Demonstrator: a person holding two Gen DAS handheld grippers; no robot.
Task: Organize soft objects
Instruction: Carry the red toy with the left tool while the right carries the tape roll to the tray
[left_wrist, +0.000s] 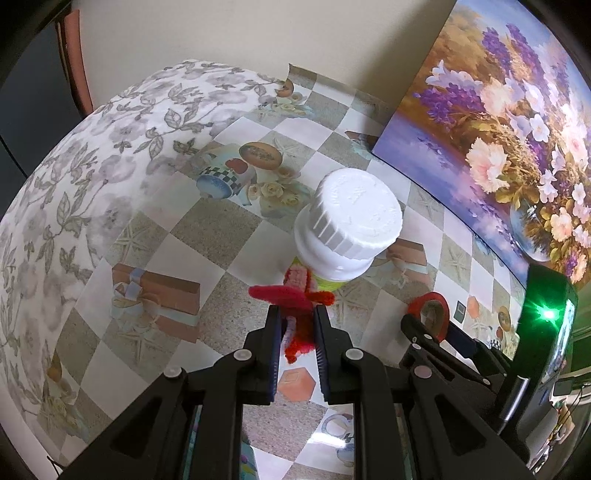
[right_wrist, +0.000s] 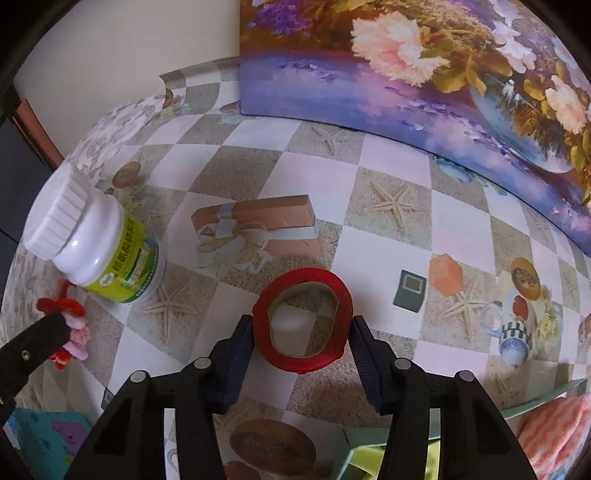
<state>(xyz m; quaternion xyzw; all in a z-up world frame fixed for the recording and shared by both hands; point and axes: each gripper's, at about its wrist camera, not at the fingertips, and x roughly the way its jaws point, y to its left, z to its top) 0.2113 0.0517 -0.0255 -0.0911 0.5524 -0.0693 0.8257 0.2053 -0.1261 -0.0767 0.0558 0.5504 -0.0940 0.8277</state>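
left gripper (left_wrist: 297, 325): clenched on a bunch of red and pink pipe cleaners (left_wrist: 295, 295), which stick out ahead of its fingertips.
bottle (left_wrist: 345, 229): white, ribbed cap, green label, standing just beyond the pipe cleaners and touching them.
right gripper (right_wrist: 303, 332): jaws half apart, one on each side of a red tape roll (right_wrist: 303, 319); left finger against the roll's side, right finger at its edge, firm grip cannot be told.
tape roll: lying flat on the tablecloth (right_wrist: 388, 258) between the fingertips, squashed slightly out of round.
painting (right_wrist: 424, 74): flowers, propped well ahead of both tools.
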